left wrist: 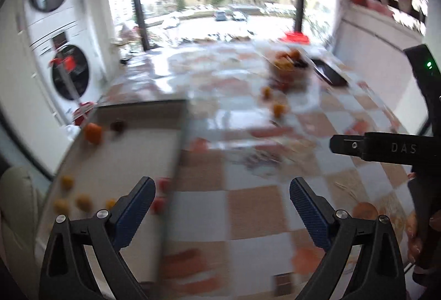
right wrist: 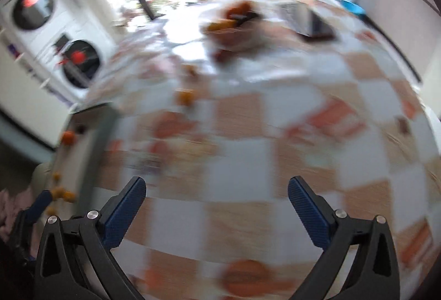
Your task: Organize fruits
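Holding small fruits (left wrist: 82, 202), white tray (left wrist: 132, 151) (blurred)

A: You have a pale tray (left wrist: 132, 151) at the table's left edge. At its far end sit an orange fruit (left wrist: 93, 132) and a dark fruit (left wrist: 119, 125), just beside each other. Near its front end lie several small yellow fruits (left wrist: 82, 202), loosely grouped, and two red fruits (left wrist: 162, 193) against its right rim.

B: And the rest?

A: Your bowl (left wrist: 289, 71) stands upright toward the table's far edge, piled with orange, yellow and dark fruit. Two small yellow fruits (left wrist: 279, 109) lie on the checked cloth just in front of it, apart from each other. Blur hides what kinds they are
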The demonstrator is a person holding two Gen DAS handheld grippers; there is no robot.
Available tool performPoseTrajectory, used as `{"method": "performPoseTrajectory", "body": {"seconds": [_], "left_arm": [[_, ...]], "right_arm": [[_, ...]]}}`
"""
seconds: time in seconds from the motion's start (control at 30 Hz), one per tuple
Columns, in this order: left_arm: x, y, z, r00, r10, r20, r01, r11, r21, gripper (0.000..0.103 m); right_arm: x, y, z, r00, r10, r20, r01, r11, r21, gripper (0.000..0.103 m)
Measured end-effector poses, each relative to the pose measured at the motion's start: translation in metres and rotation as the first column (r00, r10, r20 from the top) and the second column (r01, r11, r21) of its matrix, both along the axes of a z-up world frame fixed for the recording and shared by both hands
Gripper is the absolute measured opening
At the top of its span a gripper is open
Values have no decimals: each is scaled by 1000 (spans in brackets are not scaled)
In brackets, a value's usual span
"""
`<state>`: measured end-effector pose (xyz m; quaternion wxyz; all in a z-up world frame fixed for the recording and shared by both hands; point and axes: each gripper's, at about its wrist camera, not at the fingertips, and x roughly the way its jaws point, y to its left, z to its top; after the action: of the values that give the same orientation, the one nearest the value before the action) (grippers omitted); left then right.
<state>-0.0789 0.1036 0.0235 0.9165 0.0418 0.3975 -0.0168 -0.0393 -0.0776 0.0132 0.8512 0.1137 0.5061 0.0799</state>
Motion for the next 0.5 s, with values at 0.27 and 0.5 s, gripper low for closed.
{"method": "performPoseTrajectory", "body": {"seconds": [0.27,0.5], "left_arm": [[12,-41,-27,995,-46,-90,48,999,19,99],[22,-31,-37,990,15,-143,-13,1000,12,99]], "right_arm": [[-22,-58,-25,995,-97,-14,96,992,-80,103],[-29,-35,-21,998,-17,61,26,987,-161,103]]}}
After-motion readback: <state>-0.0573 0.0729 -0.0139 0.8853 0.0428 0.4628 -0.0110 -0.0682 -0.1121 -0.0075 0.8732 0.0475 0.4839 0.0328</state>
